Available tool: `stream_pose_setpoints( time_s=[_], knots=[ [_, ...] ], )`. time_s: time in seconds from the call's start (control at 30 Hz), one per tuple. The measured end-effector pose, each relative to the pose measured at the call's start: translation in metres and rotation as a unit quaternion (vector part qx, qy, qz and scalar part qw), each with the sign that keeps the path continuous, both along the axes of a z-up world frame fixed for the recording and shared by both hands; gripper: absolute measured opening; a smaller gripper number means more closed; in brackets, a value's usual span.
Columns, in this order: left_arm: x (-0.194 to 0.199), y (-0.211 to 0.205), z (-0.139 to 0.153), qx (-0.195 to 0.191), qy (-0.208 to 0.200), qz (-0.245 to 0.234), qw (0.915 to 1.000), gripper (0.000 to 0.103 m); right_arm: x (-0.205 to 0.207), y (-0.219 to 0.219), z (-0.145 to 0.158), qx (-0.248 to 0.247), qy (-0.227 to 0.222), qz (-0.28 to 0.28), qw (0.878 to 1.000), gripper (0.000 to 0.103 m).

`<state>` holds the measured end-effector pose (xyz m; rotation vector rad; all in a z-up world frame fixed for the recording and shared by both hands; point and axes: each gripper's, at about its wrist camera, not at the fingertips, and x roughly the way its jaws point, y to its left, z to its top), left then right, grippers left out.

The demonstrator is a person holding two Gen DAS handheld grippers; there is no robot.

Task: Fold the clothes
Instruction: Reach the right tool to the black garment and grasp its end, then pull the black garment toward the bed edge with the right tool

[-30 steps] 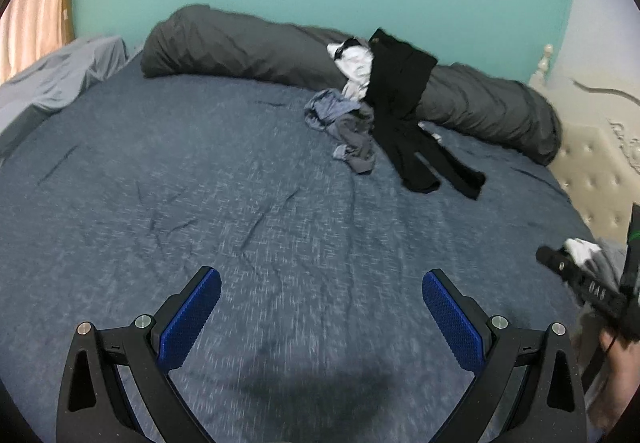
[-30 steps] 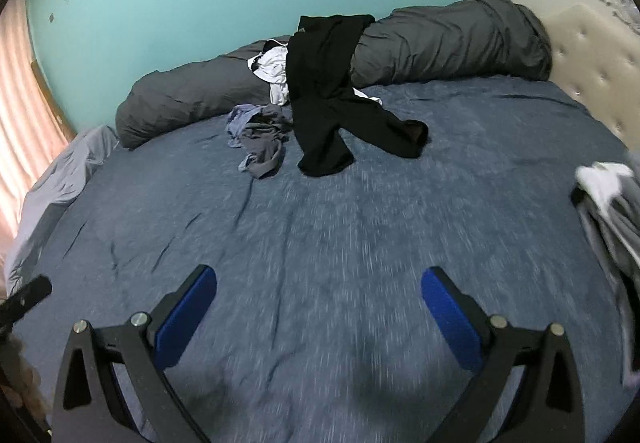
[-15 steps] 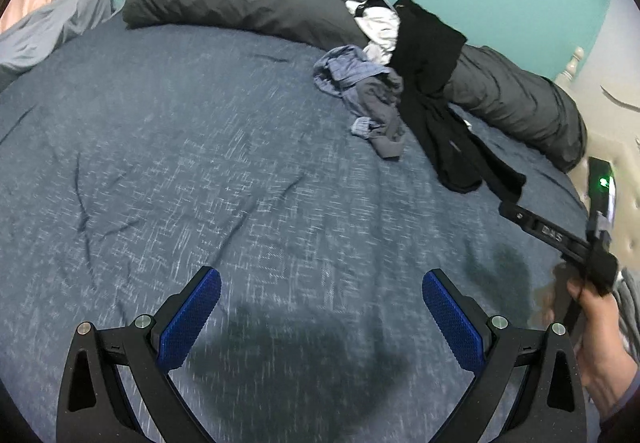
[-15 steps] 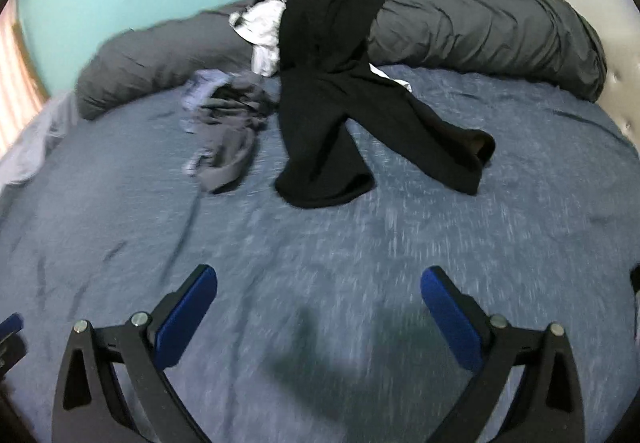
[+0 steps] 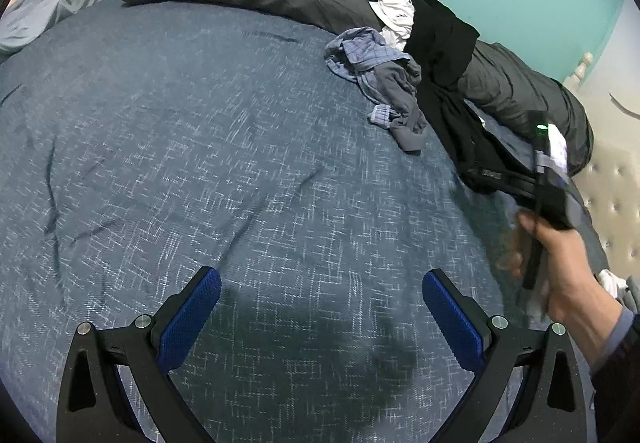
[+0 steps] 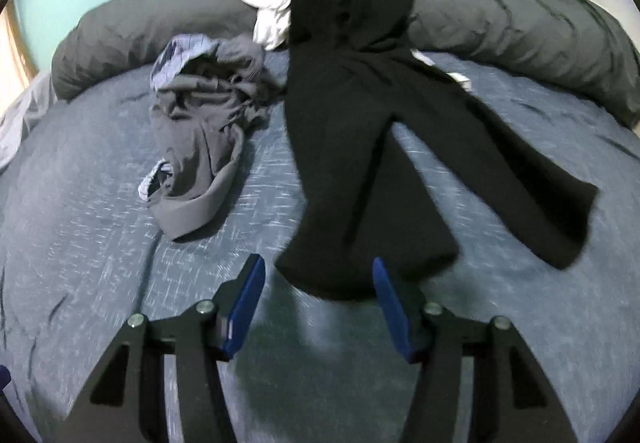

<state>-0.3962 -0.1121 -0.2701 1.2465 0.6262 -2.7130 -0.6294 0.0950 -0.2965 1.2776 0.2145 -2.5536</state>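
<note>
Right gripper [image 6: 318, 283], blue-padded jaws just closing yet still parted and grasping nothing, hangs at the near hem of the black long-legged trousers [image 6: 360, 147], which run lengthwise from the rolled grey duvet [image 6: 520, 27] down across the speckled blue bedspread [image 6: 80, 223] toward the camera.

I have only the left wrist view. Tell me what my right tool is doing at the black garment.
Observer: The right tool has just been closing its jaws. They stand half shut, with one leg end of the black trousers between the pads, not yet pinched.
Operator: Give me the other leg.
Observer: It splays out to the right, flat on the bed, clear of the tool.
Operator: Now the grey garment.
Observer: The grey garment lies crumpled left of that leg, with bare bed between their hems.
</note>
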Motion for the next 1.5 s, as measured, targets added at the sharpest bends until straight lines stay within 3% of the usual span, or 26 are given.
stream_pose_setpoints(
  time_s=[0.07, 0.2, 0.33, 0.5, 0.97, 1.27, 1.5],
  knots=[
    [0.001, -0.001, 0.000, 0.001, 0.002, -0.003, 1.0000, 0.103, -0.007, -0.006, -0.006, 0.014, 0.000, 0.004, 1.000, 0.037],
    [0.009, -0.001, 0.003, -0.005, 0.007, -0.010, 0.9999, 0.103, -0.005, -0.008, -0.003, 0.009, 0.012, 0.009, 1.000, 0.007],
    [0.023, -0.001, 0.012, -0.012, 0.017, -0.009, 0.9998, 0.103, 0.020, 0.008, 0.027, -0.025, 0.053, 0.028, 0.998, 0.006],
    [0.054, 0.003, 0.023, -0.003, 0.015, -0.005, 0.9999, 0.103, 0.064, 0.030, 0.059, -0.059, 0.060, 0.051, 0.995, 0.006],
    [0.203, 0.022, 0.054, 0.009, 0.017, 0.019, 0.9996, 0.103, 0.282, 0.096, 0.158, -0.143, 0.086, 0.084, 0.982, 0.005],
    [0.275, 0.036, 0.070, -0.020, 0.046, 0.027, 0.9984, 0.103, 0.420, 0.149, 0.160, -0.158, 0.062, 0.089, 0.981, 0.005],
    [0.284, 0.042, 0.052, -0.021, 0.038, 0.014, 0.9990, 0.103, 0.443, 0.225, 0.146, -0.161, 0.049, 0.000, 0.986, 0.005]
  ],
)
